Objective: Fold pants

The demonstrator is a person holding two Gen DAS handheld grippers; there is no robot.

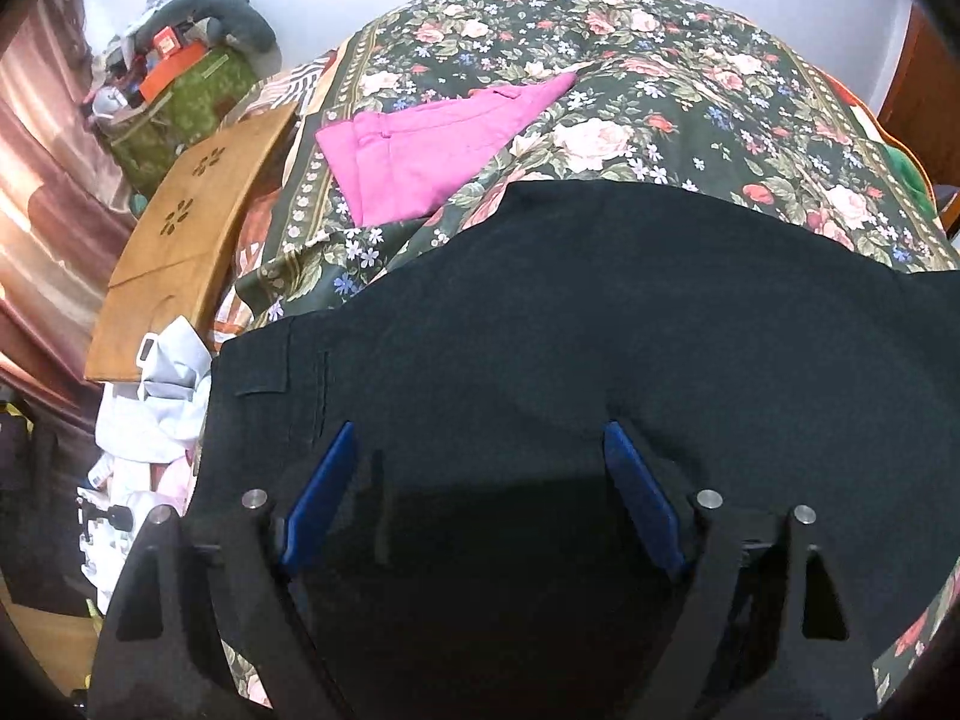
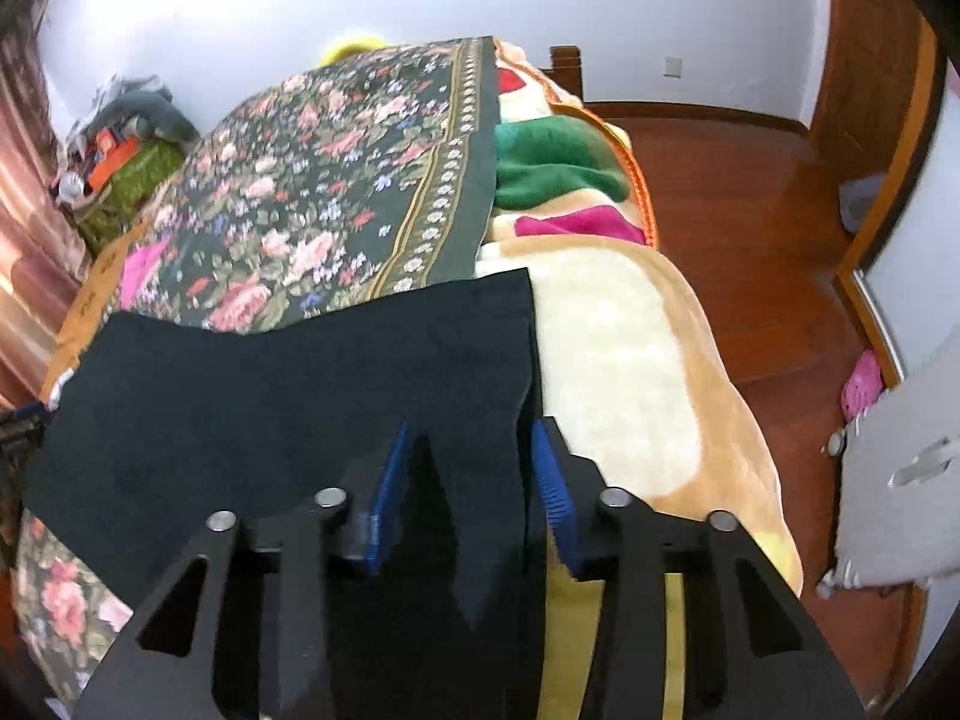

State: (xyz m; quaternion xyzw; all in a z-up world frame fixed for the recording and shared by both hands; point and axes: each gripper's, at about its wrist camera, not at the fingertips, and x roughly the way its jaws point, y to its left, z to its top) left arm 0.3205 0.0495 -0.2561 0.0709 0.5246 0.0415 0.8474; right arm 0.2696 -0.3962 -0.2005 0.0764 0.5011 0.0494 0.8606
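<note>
Black pants lie spread across the near part of a bed with a floral cover. In the left wrist view my left gripper is open, its blue pads wide apart above the waistband end, where a belt loop shows. In the right wrist view the pants reach to their right edge. My right gripper is open with the pants' edge fabric standing between its blue pads.
Folded pink pants lie farther back on the floral cover. A wooden board and loose white clothes sit at the bed's left. A beige blanket covers the right side, with wooden floor beyond.
</note>
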